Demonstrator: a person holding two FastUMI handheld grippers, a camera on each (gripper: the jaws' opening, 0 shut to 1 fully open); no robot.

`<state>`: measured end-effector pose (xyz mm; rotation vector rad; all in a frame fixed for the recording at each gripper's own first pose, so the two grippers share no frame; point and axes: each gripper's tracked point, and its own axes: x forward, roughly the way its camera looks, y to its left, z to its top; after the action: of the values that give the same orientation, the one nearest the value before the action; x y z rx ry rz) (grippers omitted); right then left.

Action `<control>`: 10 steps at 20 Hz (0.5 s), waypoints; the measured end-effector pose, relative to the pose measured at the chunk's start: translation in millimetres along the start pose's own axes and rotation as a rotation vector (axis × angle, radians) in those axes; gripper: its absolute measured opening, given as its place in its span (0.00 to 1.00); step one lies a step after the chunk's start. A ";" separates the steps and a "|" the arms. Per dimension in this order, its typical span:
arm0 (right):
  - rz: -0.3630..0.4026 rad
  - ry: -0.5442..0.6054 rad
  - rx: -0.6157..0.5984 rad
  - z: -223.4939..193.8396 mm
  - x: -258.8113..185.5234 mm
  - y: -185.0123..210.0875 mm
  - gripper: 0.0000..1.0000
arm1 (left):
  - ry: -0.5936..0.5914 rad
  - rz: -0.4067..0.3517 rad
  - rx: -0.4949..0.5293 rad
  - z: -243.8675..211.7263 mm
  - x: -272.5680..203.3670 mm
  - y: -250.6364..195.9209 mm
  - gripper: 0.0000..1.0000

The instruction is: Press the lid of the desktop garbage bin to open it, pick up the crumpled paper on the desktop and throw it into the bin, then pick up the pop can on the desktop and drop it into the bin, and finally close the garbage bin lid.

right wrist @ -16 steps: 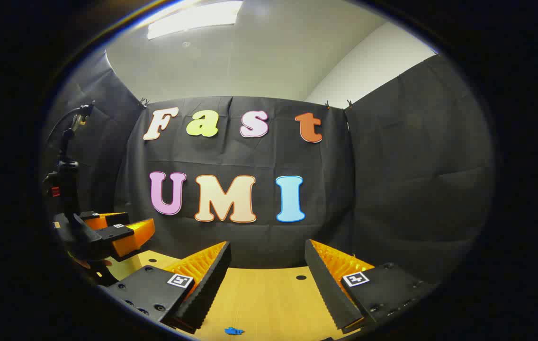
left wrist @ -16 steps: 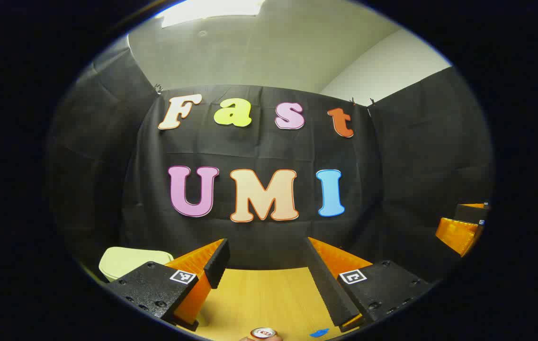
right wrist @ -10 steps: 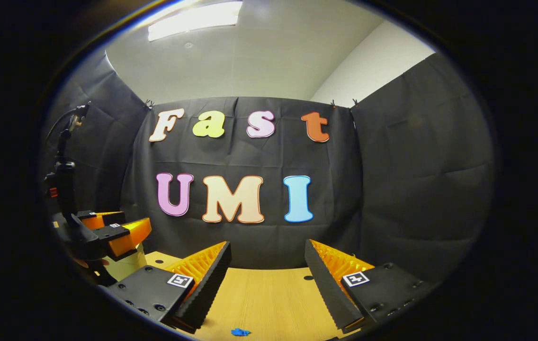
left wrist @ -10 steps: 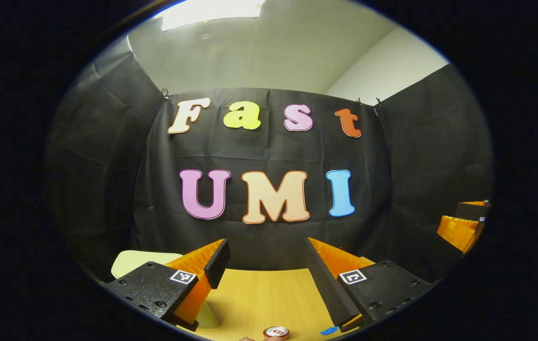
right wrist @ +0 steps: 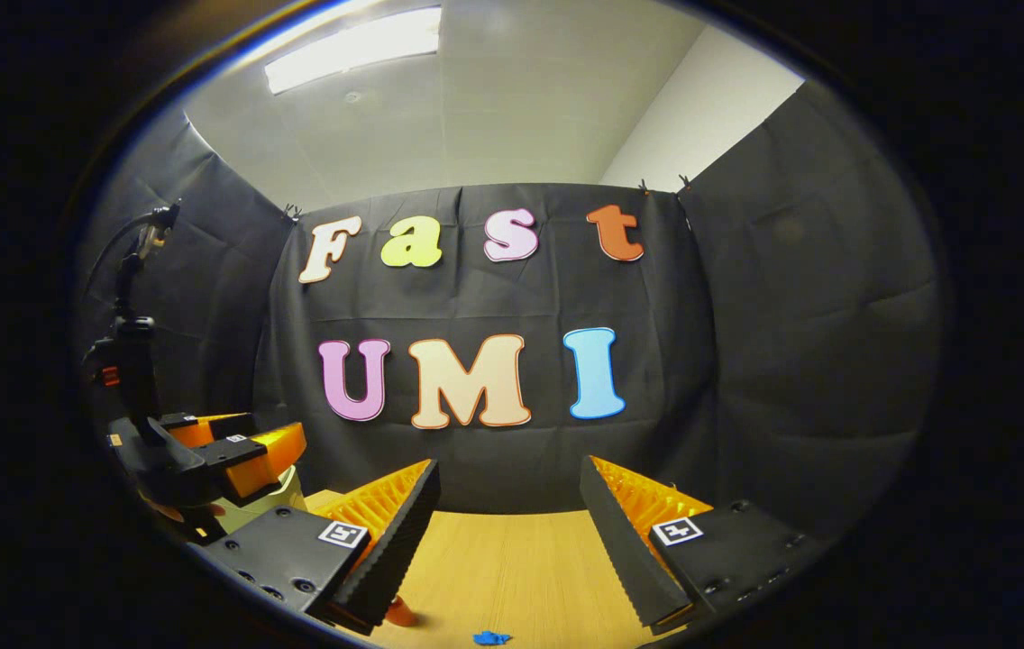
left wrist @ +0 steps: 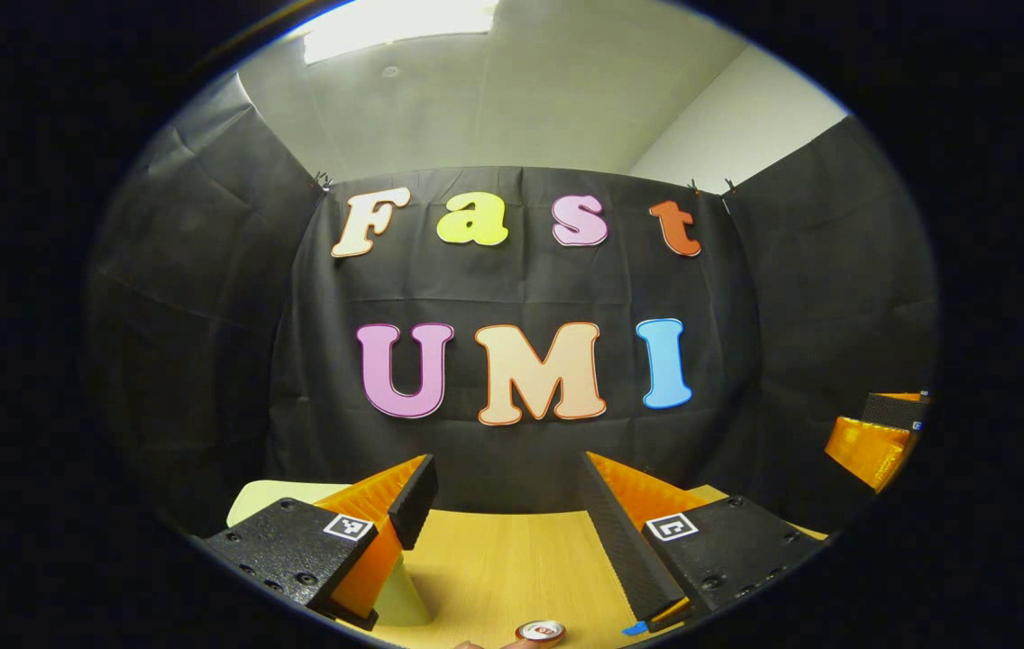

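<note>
In the left gripper view, the left gripper [left wrist: 507, 505] is hovering above the wooden desktop [left wrist: 503, 563] with its fingers spread wide apart and holding nothing; the pale bin [left wrist: 399, 590] is sitting just behind its left finger, lid apparently closed, so the step in hand is judged to be the first one, pressing the lid. The pop can [left wrist: 540, 632] is standing at the bottom edge, near a blue tape mark [left wrist: 633, 627], and the right gripper [left wrist: 873, 442] is waiting far to the right. The next move is calling for swinging left and down onto the lid. In the right gripper view, the right gripper [right wrist: 507, 514] is idling over the desktop, fingers apart and empty; the left gripper is showing over the bin at the left. An orange scrap [right wrist: 401, 614] and a blue mark [right wrist: 491, 638] are lying below; the crumpled paper cannot be told. Nothing is blocking the lid.
</note>
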<state>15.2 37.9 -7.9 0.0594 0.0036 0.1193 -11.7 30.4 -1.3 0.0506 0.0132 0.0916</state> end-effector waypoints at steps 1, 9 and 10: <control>0.007 0.006 -0.005 -3.2 -0.4 2.0 0.98 | 0.004 0.005 0.007 -1.6 -3.9 1.5 0.93; 0.045 0.008 0.003 -4.2 6.3 10.8 0.99 | 0.038 0.040 0.000 -12.8 -13.3 9.9 0.92; 0.042 0.006 0.001 -2.9 6.9 8.8 0.99 | 0.042 0.049 0.000 -14.1 -13.4 12.3 0.94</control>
<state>21.0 47.6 -10.3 0.0602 0.0082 0.1612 -26.4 42.0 -14.7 0.0491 0.0535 0.1412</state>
